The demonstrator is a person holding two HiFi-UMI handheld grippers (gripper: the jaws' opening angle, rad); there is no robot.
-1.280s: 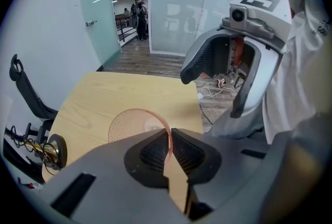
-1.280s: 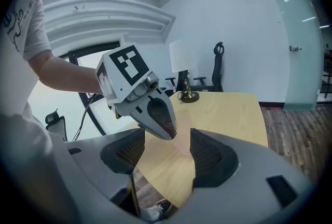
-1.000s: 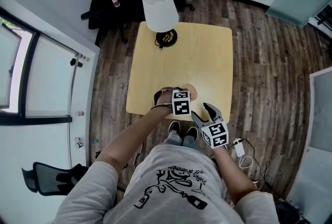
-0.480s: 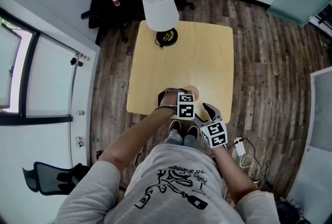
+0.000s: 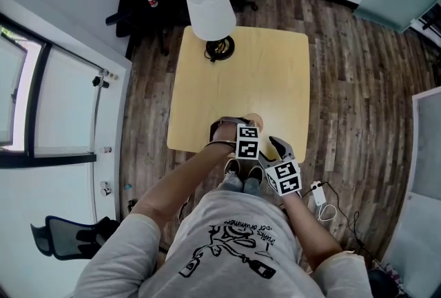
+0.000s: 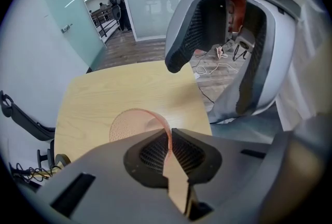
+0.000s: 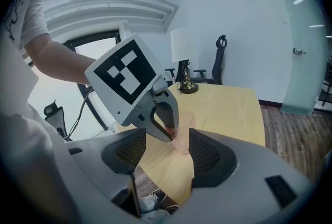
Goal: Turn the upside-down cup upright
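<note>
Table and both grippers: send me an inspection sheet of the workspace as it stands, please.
Surface: pale wooden table, mostly bare.
Job's things: translucent pinkish cup near the table's near edge; it appears mouth up.
Clutter: white-shaded lamp at the far edge; nothing else seen.
Grippers: left gripper shut on the cup's wall, one jaw inside. Right gripper open, empty, short of the cup.
Cables: coiled cord at the lamp's base; white cable on the floor to the person's right.
Surroundings: plank floor, black office chairs beyond the table.
</note>
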